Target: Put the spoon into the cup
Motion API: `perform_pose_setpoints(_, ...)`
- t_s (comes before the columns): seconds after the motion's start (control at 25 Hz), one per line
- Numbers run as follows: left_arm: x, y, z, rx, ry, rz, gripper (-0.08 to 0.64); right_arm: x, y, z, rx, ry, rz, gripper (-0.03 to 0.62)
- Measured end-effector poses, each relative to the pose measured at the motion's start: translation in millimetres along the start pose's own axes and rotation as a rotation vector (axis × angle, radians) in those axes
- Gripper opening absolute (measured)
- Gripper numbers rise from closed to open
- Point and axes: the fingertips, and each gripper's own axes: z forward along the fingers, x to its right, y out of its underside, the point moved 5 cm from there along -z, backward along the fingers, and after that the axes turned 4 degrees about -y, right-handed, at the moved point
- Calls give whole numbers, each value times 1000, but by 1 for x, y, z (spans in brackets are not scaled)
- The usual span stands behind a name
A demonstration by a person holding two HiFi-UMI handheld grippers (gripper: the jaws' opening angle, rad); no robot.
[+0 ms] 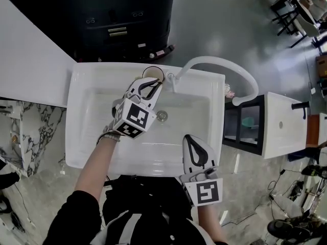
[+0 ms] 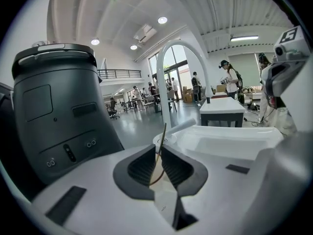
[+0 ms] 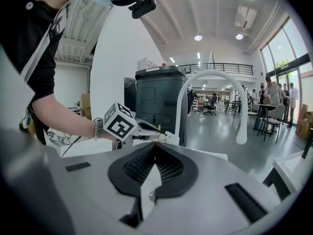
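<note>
Starting at the left there's a plain white counter [image 1: 25, 60] that has nothing to do with the job, then a big black machine [image 1: 122, 14] parked right behind the sink [image 1: 76, 126]. The cup [image 1: 152, 74] sits on the sink's back edge, about the middle, and the left gripper [image 2: 158, 145] is reaching over the basin with its tips right at it. The spoon [image 2: 163, 133] stands nearly upright between the jaws. They're only a sliver apart and don't look like they're pinching the thin handle. Its lower end seems to be down in the cup, though the bowl end can't be seen. So the person looks to be at the let-go stage. Best bet is probably to open wider so the handle can settle against the rim, then back the gripper off toward the sink's front edge without brushing the handle. The cup is on a narrow ledge, so a nudge could tip it off the back or into the basin. Just right of the cup is the faucet [image 1: 212, 59] base, with its arc swinging out past the right edge, so there's not much room on that side. The right gripper [image 3: 155, 144] hangs over the sink's front right corner, jaws together with nothing in them, well out of the way.
</note>
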Motion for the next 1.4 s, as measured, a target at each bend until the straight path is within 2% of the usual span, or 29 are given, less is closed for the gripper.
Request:
perform_pose_setpoints(0.4,6,-3,-8,25,60,-42,130,-6,-2,-6,10,12,-3,2)
perform_pose_setpoints(0.76,12,-10,-26,62,81,-87,133,-21,-8,-11,28,15,-24,2)
perform_pose_setpoints(1.08,10,-9,-63,98,52,-151,132,-41,-16,-15,42,8,-44,2)
perform_pose_setpoints(1.24,9,-10,-86,114,70,-180,130,-53,-20,-19,61,10,-57,1)
perform_pose_setpoints(1.4,7,-12,-113,124,52,-161,30,-63,-23,-25,73,15,-67,2)
